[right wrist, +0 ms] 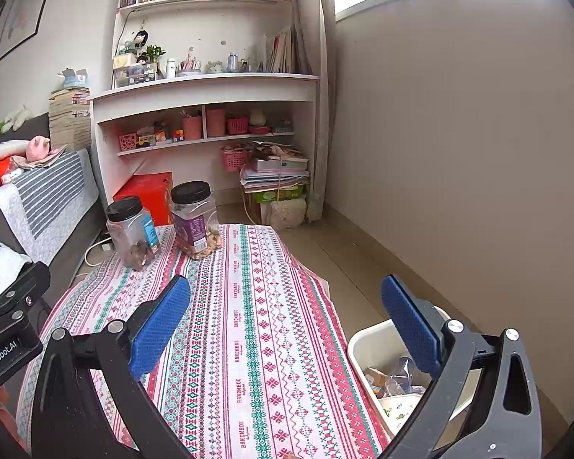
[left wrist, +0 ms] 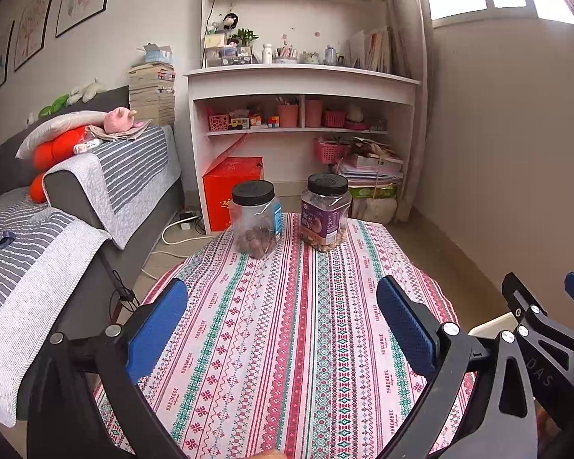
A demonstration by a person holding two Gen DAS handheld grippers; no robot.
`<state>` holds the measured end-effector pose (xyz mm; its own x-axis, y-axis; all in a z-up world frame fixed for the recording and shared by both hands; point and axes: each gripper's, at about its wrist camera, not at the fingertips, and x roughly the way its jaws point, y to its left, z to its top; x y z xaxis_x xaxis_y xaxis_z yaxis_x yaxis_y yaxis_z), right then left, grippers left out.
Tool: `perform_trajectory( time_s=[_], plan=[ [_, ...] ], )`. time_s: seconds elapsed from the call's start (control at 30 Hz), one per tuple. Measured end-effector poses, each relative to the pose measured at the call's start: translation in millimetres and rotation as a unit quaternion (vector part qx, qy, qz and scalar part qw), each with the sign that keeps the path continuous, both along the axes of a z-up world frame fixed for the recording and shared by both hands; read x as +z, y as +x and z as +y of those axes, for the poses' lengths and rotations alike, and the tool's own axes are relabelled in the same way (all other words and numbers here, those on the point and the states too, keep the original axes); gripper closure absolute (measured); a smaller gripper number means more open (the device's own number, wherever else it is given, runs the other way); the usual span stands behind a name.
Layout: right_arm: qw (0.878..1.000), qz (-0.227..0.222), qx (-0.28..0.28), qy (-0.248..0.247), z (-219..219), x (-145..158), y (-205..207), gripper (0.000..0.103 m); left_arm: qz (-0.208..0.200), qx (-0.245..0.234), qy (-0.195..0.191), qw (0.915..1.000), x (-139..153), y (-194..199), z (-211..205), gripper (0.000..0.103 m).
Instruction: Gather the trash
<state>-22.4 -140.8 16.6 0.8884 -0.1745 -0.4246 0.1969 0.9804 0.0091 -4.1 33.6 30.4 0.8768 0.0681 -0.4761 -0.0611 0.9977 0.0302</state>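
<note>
the left gripper [left wrist: 283, 321] is held with its jaws spread wide and nothing between them, above the patterned bench [left wrist: 287, 344]. the right gripper [right wrist: 287, 321] is likewise spread and empty; its outer jaw hangs over the white bin [right wrist: 357, 348], which stands on the floor just beside the bench edge. wrappers and a paper cup [right wrist: 396, 407] are seen lying inside the bin, so the collected trash appears to be there already. no loose trash is seen on the cloth between or ahead of either pair of jaws. only two black-lidded jars, the clear jar [left wrist: 255, 222] and the purple-labelled jar [left wrist: 325, 214], are left far ahead of the jaws, at the bench's far edge; these are judged food, not trash, and are best left untouched. the task is judged nearly or fully done. a last sweep is best made low and slow over the cloth. open room lies across the bench middle; the bin rim, the far edge and the sofa [left wrist: 107, 199] beyond the left jaws should be cleared.
</note>
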Motion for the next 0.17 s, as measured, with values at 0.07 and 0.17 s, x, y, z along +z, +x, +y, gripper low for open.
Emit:
perform_trajectory(
  time_s=[0.07, 0.17],
  plan=[
    [1.0, 0.0, 0.0, -0.001, -0.1, 0.0, -0.2, 0.007, 0.007, -0.003, -0.002, 1.0, -1.1, 1.5, 0.2, 0.007],
    [1.0, 0.0, 0.0, 0.0, 0.1, -0.1, -0.1, 0.007, 0.009, -0.004, -0.006, 0.9999, -1.5, 1.4, 0.7, 0.007]
  ],
)
